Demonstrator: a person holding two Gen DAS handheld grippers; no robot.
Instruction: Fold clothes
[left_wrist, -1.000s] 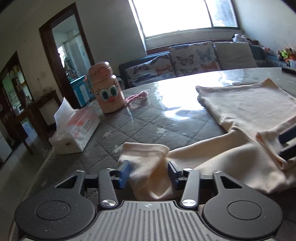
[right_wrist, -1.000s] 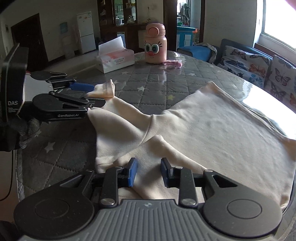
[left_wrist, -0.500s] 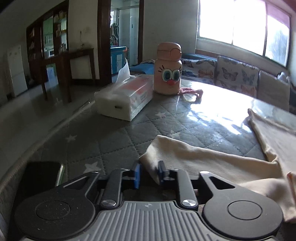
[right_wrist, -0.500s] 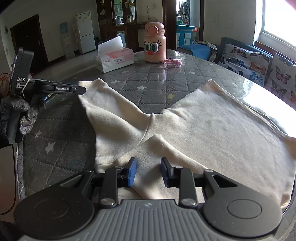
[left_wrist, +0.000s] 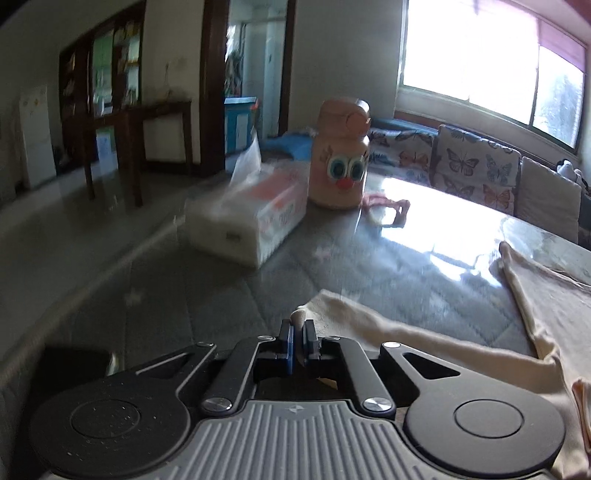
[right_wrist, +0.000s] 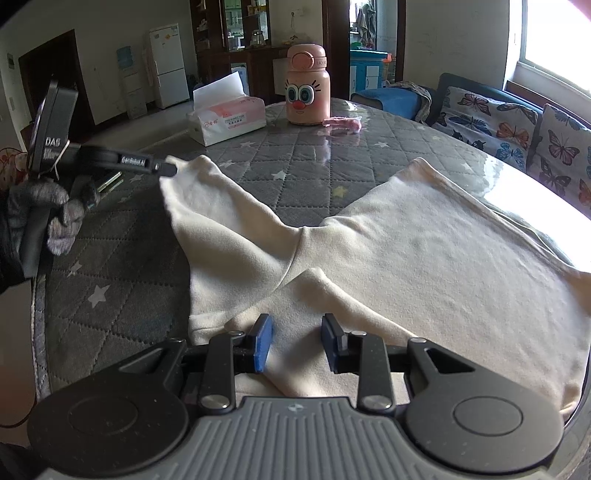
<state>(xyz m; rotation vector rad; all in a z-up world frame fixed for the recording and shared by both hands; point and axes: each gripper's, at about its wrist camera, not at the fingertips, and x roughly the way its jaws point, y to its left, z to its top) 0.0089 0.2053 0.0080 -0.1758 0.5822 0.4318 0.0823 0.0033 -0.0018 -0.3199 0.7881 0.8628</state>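
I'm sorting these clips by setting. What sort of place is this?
Most likely a home living and dining room. A sofa with butterfly-print cushions sits under a window, a white fridge stands at the back, and the quilted table holds a tissue pack and a child's cartoon bottle.

Beyond my garment (right_wrist: 424, 258), bare desk (right_wrist: 295, 166) lay open; only the tissue box (right_wrist: 227, 118) and bottle (right_wrist: 307, 92) blocked its far edge.
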